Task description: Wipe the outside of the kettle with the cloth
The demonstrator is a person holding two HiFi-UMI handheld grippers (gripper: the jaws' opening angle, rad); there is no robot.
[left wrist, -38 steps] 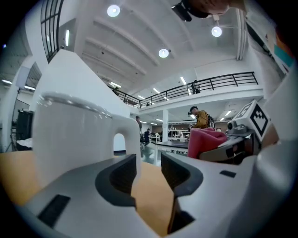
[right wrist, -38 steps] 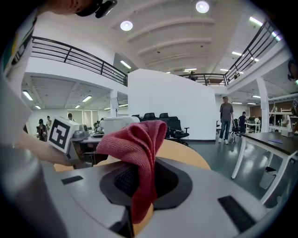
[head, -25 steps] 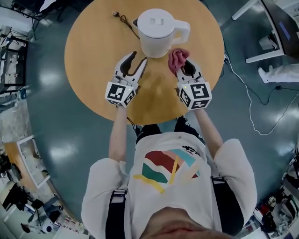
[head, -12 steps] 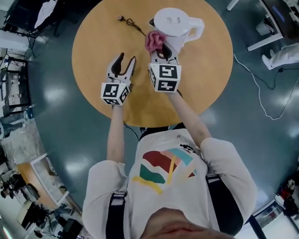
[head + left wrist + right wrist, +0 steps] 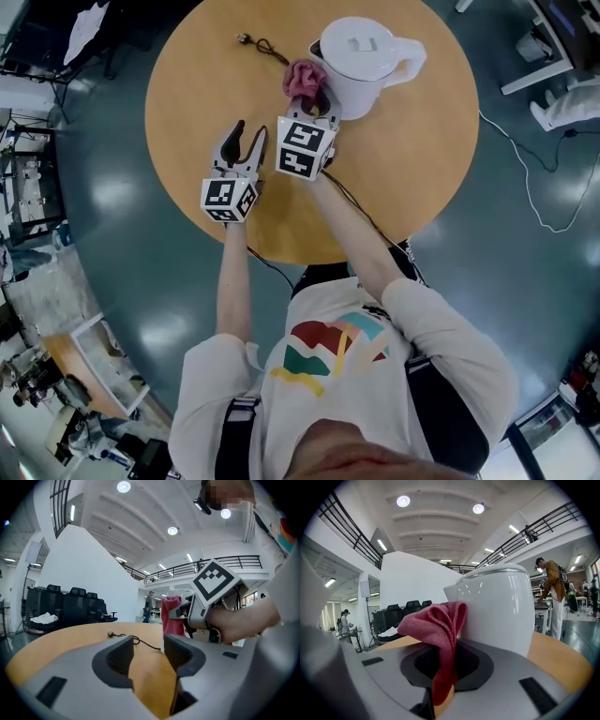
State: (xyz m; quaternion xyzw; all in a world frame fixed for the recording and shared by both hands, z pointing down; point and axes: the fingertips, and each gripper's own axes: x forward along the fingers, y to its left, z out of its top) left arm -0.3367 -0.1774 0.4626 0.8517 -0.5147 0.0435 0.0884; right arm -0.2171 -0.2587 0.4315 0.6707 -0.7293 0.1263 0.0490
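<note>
One round table (image 5: 412, 159) before you, one white kettle (image 5: 361, 52) near its far edge, one pink cloth (image 5: 302, 78) beside it, one black cord (image 5: 262, 47) with one plug, two grippers in your hands, left gripper (image 5: 246, 138) and right gripper (image 5: 312, 101).

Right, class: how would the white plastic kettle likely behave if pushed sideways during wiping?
The white plastic kettle stands unheld on the smooth round wooden table, so it would probably slide. It looks tall with a side handle, so a high push might tip it. Its fill, hence weight, is hidden.
</note>
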